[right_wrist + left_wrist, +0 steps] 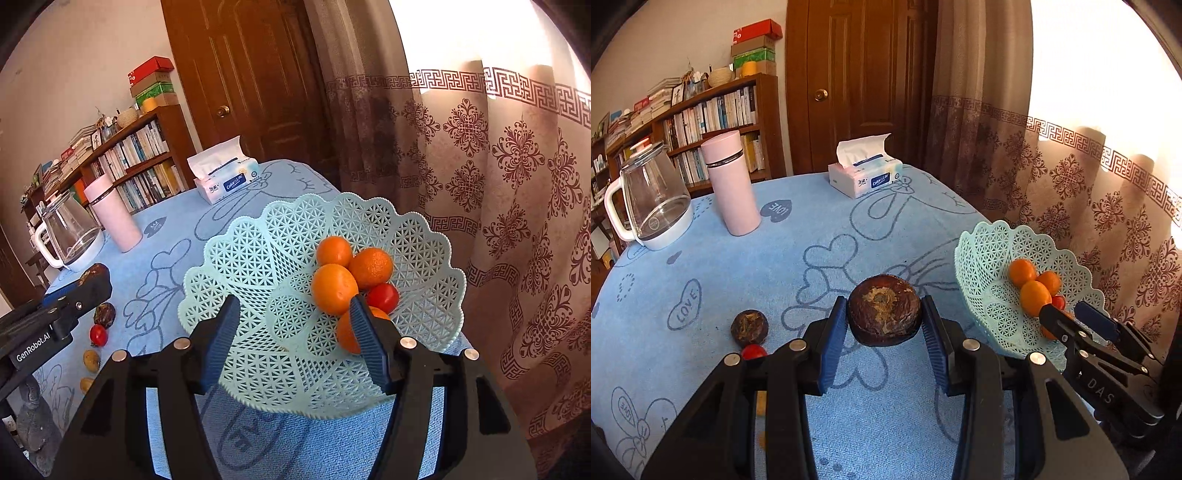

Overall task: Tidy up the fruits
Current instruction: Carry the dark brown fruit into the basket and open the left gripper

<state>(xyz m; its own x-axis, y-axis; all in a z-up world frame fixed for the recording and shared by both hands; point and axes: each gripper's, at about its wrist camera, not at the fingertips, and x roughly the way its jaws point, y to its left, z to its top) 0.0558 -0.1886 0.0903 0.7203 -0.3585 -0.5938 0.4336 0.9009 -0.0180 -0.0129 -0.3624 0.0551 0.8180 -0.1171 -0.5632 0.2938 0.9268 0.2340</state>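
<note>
My left gripper is shut on a dark brown wrinkled fruit and holds it above the blue tablecloth. A second, smaller brown fruit and a red tomato lie on the cloth to its left. The mint lattice basket holds several oranges and a red tomato. My right gripper is open and empty over the basket's near side; it also shows in the left wrist view. Small yellow fruits lie on the cloth.
A pink flask, a glass kettle and a tissue pack stand at the table's far side. A curtain hangs close behind the basket. A bookshelf and a door stand beyond.
</note>
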